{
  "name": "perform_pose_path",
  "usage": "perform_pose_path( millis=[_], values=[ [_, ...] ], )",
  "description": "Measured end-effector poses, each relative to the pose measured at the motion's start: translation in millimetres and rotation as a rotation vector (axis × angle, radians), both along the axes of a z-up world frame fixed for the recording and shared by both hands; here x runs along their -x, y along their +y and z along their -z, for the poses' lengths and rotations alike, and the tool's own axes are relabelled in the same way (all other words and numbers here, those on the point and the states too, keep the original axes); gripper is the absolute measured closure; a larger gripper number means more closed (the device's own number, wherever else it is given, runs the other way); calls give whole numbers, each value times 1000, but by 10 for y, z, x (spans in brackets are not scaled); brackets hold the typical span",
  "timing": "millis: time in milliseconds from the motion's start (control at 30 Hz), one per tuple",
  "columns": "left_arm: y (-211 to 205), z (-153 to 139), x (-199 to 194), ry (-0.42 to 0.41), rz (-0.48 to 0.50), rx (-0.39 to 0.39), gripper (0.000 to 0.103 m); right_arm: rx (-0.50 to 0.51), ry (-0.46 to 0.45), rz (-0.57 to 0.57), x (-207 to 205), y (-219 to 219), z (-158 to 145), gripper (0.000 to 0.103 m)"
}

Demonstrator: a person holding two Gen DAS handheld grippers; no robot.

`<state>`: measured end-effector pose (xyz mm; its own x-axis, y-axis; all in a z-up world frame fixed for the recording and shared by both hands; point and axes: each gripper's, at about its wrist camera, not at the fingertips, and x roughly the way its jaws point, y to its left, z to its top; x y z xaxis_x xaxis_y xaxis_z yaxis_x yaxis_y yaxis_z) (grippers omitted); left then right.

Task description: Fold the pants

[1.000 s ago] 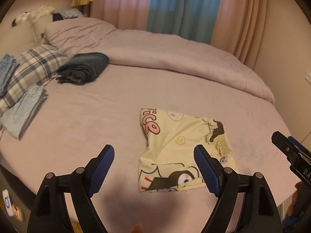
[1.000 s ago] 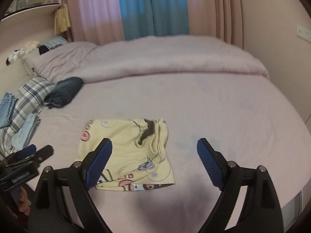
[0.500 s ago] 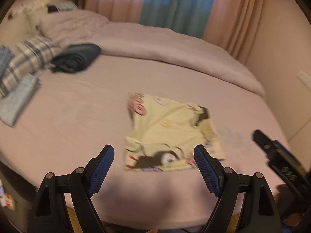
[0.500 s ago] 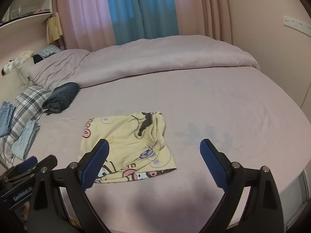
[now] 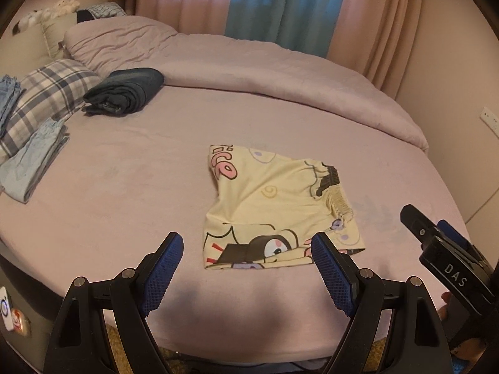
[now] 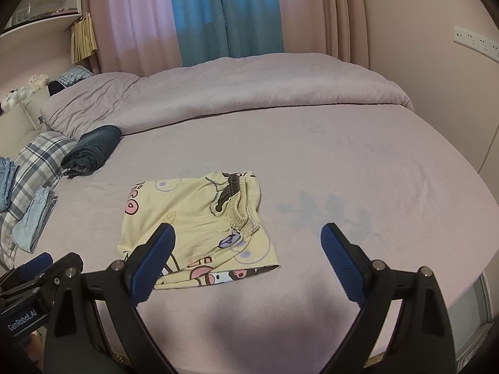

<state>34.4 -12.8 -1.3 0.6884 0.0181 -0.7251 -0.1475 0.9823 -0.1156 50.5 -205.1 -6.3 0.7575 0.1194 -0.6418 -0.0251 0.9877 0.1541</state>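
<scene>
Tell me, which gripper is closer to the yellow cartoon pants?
Left, slightly. The left gripper hovers open before the yellow pants' near hem; the right gripper, also open, sits off their waistband side.

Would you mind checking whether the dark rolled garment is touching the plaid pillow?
Cannot tell. In the left wrist view the dark rolled garment overlaps the plaid pillow edge, with no gap or contact plainly visible.

Dim warm light; backlit curtains [image 5: 265, 6] glow; sharp focus; fisheye bending, dark corner vignette.
</scene>
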Motion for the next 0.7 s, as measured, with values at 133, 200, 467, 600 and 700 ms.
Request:
perform_pose_path(
  millis=[133,200,467,600,700],
  values=[
    [-17,21,1,5,-11,-30,19,8,7,0,-15,-1,25,7],
    [-23,38,-1,13,-21,-44,19,13,12,-1,-24,3,39,7],
    [-31,40,11,11,-21,-56,19,27,28,10,-53,-10,90,7],
    [-19,32,17,7,-25,-61,19,25,32,16,-63,-29,105,7],
    [-13,27,14,6,-21,-56,19,8,33,5,-57,-38,108,7]
  ],
)
